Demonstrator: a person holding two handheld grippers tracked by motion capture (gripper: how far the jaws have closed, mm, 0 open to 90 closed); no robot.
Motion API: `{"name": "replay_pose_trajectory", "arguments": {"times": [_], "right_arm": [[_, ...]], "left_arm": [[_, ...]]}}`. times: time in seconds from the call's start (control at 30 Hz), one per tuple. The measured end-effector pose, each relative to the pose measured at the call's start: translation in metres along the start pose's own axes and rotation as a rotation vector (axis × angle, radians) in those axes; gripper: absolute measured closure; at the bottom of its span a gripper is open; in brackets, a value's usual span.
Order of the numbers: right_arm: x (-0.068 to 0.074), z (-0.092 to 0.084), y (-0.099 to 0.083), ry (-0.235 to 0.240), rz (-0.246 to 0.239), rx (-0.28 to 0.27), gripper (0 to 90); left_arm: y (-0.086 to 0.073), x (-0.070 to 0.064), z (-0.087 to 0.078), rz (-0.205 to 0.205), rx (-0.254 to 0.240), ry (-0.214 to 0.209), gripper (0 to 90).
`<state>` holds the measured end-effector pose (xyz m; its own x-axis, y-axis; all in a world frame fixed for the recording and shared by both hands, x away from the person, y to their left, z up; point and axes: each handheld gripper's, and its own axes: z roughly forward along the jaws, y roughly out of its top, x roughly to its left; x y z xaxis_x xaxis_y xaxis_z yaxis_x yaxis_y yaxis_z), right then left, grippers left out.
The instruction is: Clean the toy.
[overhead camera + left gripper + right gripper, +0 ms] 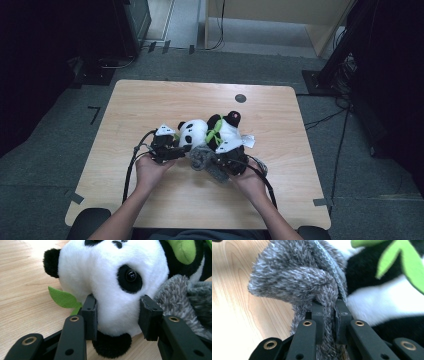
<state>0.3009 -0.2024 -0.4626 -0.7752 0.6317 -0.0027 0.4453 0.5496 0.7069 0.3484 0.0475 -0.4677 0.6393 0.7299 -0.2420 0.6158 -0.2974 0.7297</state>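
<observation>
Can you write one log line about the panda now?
left gripper: clamps plush black-and-white panda head | right gripper: pinches fuzzy grey cloth | wooden table

one panda plush [212, 132], one grey fuzzy cloth [204, 159], two hand-held grippers

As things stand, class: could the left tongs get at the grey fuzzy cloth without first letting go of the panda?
Probably not. The left tongs are clamped on the toy panda at its head, which fills the gap between the jaws. The grey fuzzy cloth lies just beside them, already pinched by the right tongs.
</observation>
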Motion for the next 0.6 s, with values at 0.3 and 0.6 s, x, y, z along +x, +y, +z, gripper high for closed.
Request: {"name": "replay_pose_trajectory", "arguments": {"times": [0.3, 0.6], "right_arm": [[-0.012, -0.016, -0.015, -0.037, 0.043, 0.019, 82.5], [-0.027, -0.036, -0.031, -0.078, 0.093, 0.028, 82.5]], "left_arm": [[0.001, 0.002, 0.001, 0.000, 0.005, -0.009, 56.7], [0.001, 0.002, 0.001, -0.002, 0.008, -0.014, 56.7]]}}
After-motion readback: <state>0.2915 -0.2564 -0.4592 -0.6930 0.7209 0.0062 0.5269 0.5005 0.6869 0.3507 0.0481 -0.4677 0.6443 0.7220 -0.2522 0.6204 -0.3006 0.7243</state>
